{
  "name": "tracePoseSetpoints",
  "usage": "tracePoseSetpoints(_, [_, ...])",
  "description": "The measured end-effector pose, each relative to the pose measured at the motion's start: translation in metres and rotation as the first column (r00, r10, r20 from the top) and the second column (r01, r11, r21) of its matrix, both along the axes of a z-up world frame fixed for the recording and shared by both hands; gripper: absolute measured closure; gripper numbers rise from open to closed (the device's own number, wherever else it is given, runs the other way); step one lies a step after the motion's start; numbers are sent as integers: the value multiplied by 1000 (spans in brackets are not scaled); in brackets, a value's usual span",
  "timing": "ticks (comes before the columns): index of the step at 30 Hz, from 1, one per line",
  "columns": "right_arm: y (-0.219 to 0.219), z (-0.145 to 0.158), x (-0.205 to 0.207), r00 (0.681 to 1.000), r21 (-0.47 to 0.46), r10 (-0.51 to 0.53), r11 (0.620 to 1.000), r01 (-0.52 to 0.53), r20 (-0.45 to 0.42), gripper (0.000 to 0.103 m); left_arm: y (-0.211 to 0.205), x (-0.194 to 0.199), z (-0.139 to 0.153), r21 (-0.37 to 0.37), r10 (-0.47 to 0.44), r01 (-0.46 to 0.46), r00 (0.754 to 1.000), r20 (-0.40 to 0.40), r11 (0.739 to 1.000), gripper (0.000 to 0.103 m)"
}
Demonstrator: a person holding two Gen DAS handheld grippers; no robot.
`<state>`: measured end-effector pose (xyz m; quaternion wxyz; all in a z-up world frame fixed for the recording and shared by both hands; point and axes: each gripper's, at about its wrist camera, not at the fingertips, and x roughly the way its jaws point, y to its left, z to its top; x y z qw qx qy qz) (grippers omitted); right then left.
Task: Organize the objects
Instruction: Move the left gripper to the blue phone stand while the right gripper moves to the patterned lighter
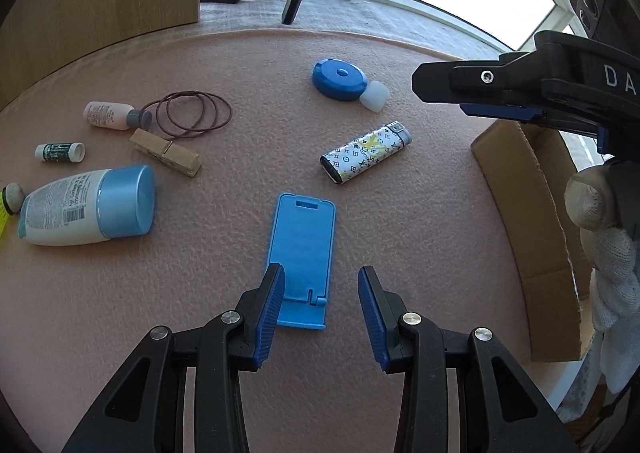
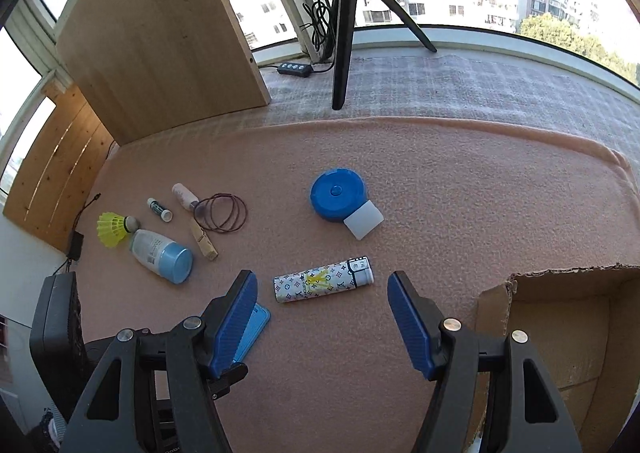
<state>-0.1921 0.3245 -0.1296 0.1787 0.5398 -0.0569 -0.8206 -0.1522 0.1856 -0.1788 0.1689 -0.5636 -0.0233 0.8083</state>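
My left gripper (image 1: 321, 285) is open just above the near end of a flat blue phone stand (image 1: 302, 249), which lies on the pink cloth (image 1: 400, 237) partly between the fingers. A patterned white lighter (image 1: 366, 151) lies beyond it. My right gripper (image 2: 323, 293) is open and empty, hovering in front of the lighter (image 2: 324, 279); its left finger covers most of the phone stand (image 2: 252, 329). A round blue tape measure (image 2: 338, 195) with a white tab lies farther back. In the left wrist view the right gripper (image 1: 464, 87) comes in from the right, held by a gloved hand (image 1: 600, 229).
An open cardboard box (image 2: 568, 325) stands at the right. At the left lie a white bottle with a blue cap (image 1: 88, 207), a clothespin (image 1: 166, 153), brown hair ties (image 1: 192, 115), a small pink bottle (image 1: 110, 115), a small green tube (image 1: 60, 152) and a yellow shuttlecock (image 2: 114, 229). A tripod (image 2: 344, 41) and wooden board (image 2: 160, 29) stand behind.
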Motion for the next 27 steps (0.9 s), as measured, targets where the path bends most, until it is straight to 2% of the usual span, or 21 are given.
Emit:
tracePoseSetpoints(8, [-23, -28, -33, 996, -40, 21, 999, -17, 85, 40, 0, -6, -2, -14, 12, -12, 1000, -13, 1000, 62])
tracePoseSetpoints(13, [-27, -46, -47, 990, -72, 4, 997, 6, 144, 47, 1, -5, -1, -11, 3, -3, 1000, -17, 1000, 58])
tracePoseSetpoints(17, [-28, -57, -50, 987, -29, -14, 999, 19, 163, 47, -1, -7, -1, -3, 5, -5, 1000, -14, 1000, 56])
tracePoseSetpoints(19, [-25, -61, -51, 984, -7, -32, 999, 33, 178, 49, -2, -7, -1, -36, 19, -20, 999, -29, 999, 41])
tracePoseSetpoints(27, [-17, -60, -29, 980, -21, -42, 999, 47, 196, 49, -7, -12, -10, -75, 15, -17, 999, -39, 997, 43])
